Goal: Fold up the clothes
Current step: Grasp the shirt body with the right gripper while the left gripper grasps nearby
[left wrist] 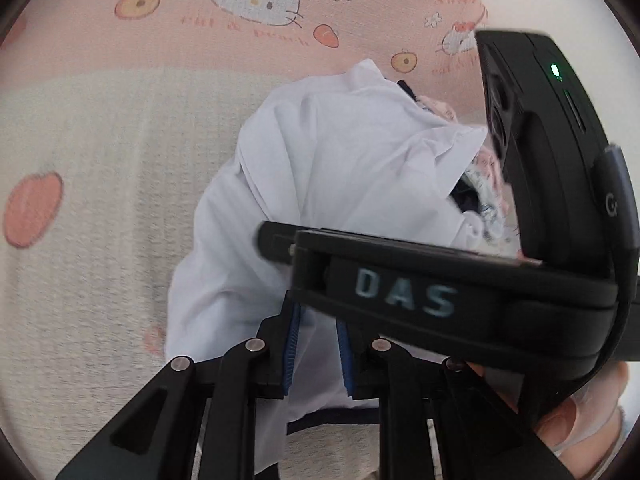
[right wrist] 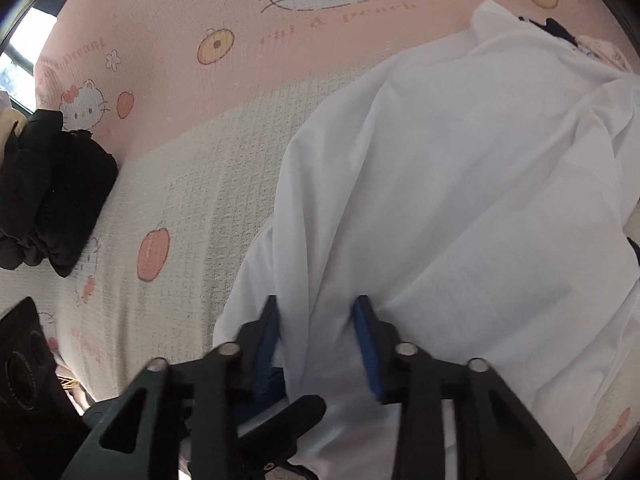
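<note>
A big bed sheet covers everything under the clothes. It is pink at the top and cream lower down, with cartoon cats, peaches and little flowers on it.

On the sheet lies a white garment, all loose and wrinkly. In the right wrist view it fills the picture from the middle out to 3 o'clock and down to 6 o'clock. In the left wrist view the same white garment sits in the middle and runs down to 6 o'clock. It has a thin dark trim near the bottom edge.

A pile of dark clothes rests on the sheet at 9 o'clock in the right wrist view, well apart from the white one.

A bit of pink patterned cloth peeks out from under the white garment at 3 o'clock in the left wrist view.

The right gripper is at 6 o'clock. Its blue pads squeeze a fold of the white garment.

The left gripper is at 6 o'clock too. Its blue pads pinch the white garment. The right gripper's black body crosses in front of it from 3 o'clock.

A hand shows at 4 o'clock there.
</note>
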`<state>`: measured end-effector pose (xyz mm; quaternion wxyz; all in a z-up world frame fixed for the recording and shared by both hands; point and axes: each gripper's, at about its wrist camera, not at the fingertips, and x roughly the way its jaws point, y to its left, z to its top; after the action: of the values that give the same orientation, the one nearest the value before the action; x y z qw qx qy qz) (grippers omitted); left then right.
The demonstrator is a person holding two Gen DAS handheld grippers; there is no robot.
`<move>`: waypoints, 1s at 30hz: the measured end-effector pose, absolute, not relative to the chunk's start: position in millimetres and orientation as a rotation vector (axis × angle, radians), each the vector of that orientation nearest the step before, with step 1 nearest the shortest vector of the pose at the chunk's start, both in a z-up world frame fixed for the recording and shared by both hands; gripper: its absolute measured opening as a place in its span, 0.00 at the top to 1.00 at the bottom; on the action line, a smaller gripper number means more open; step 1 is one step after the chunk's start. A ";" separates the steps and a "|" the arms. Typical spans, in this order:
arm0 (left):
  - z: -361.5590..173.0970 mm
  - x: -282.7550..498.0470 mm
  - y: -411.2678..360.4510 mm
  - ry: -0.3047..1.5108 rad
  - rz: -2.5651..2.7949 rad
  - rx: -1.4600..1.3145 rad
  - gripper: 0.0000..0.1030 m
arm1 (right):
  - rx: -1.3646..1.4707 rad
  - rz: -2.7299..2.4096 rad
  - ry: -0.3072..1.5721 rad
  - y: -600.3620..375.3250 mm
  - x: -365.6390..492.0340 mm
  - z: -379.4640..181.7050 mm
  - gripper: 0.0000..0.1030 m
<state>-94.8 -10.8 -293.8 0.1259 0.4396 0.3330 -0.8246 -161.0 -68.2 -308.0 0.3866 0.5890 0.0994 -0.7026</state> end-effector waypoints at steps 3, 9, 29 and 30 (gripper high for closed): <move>-287.7 -99.7 -5.3 0.825 -2.364 1.378 0.80 | 1.508 -1.807 0.242 -66.3 -163.2 -308.9 0.87; -272.7 -85.3 -10.5 0.843 -2.361 1.326 0.41 | 1.548 -1.837 0.202 -59.1 -170.8 -307.7 0.92; -279.5 -119.0 -67.8 1.005 -2.320 1.275 0.41 | 1.720 -1.884 0.220 -29.1 -188.7 -321.6 1.00; -282.6 -120.7 -68.8 1.036 -2.325 1.268 0.41 | 1.728 -1.878 0.210 -27.3 -190.0 -321.6 1.00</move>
<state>-120.7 -68.8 -282.6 0.1486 0.4409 0.3605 -0.8085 -190.0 -27.3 -321.6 0.2863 0.6464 0.0787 -0.7028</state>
